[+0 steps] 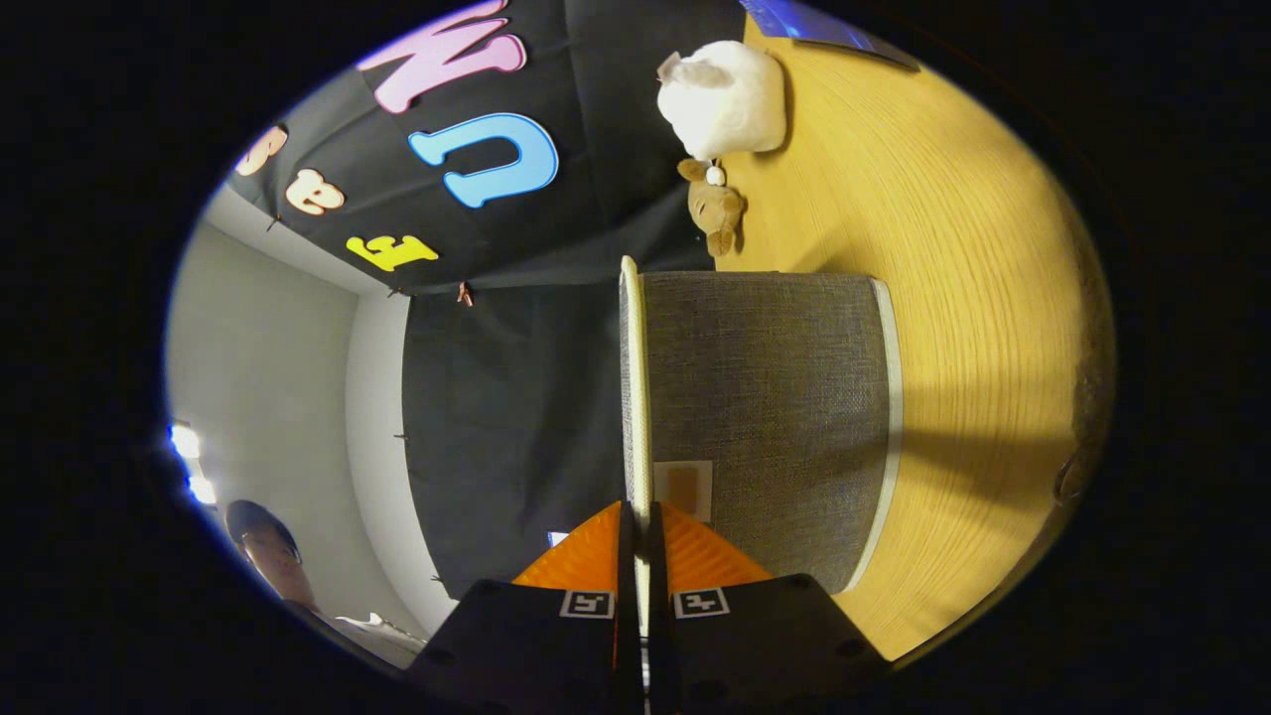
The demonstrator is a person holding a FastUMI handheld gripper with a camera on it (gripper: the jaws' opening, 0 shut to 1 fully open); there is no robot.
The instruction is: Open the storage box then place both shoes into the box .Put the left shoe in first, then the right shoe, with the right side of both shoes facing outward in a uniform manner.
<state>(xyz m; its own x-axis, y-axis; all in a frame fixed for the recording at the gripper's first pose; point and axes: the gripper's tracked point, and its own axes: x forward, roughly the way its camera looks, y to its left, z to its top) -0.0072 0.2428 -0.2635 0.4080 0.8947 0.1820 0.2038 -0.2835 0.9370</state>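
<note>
Grey woven-fabric storage box (765, 417) w/ white-trimmed lid edge (635, 397) lies on the wooden table (973, 298); gripper (641, 536) pinches that thin edge. Lid prob light, floppy; grip near rim. Plush toys (723, 109) beyond.

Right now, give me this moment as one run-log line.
step: opening storage box | tongs: shut on lid edge | plush toys beyond | shoes: not in box yet
</note>
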